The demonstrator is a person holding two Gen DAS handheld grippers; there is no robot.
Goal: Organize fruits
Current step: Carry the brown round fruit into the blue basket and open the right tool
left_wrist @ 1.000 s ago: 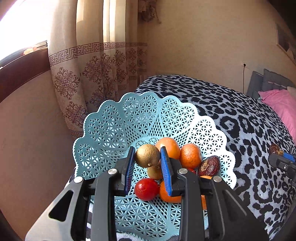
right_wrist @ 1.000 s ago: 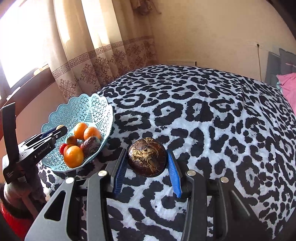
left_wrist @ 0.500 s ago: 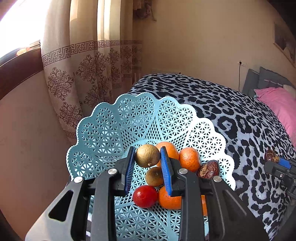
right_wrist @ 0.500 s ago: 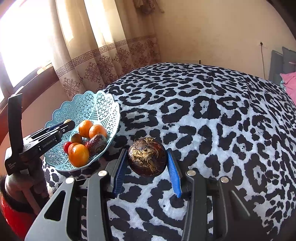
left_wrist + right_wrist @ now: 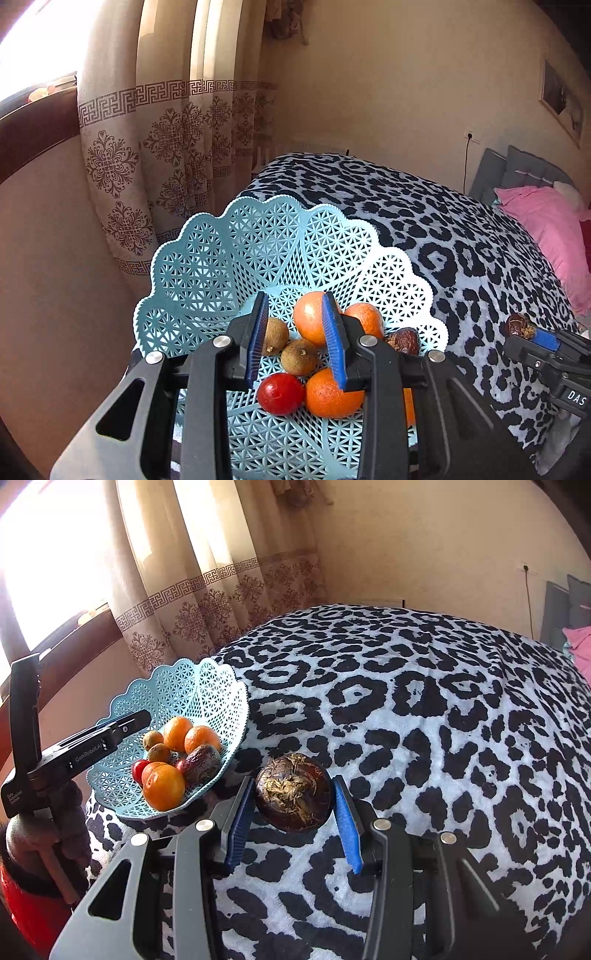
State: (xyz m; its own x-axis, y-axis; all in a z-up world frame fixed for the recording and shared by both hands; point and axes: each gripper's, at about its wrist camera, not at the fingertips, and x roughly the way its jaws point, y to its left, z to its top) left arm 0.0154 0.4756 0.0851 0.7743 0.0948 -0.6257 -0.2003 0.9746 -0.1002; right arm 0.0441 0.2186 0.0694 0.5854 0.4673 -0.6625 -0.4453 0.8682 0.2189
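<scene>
Left gripper [image 5: 295,343] fingers parted, empty, over the basket [image 5: 207,266] of fruit on the bed [image 5: 424,709]. Right gripper [image 5: 293,819] fingers clamp a dark brown fruit [image 5: 293,792] just beside the basket.

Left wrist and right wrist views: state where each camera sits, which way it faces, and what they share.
Left wrist: rides the left hand-held gripper, open over the blue basket, facing curtain and bed; its own fingers show.
Right wrist: rides the right hand-held gripper, over the bedspread, holding a dark brown fruit; a gloved hand shows at left.
Shared: basket, oranges, and each other's gripper.
</scene>
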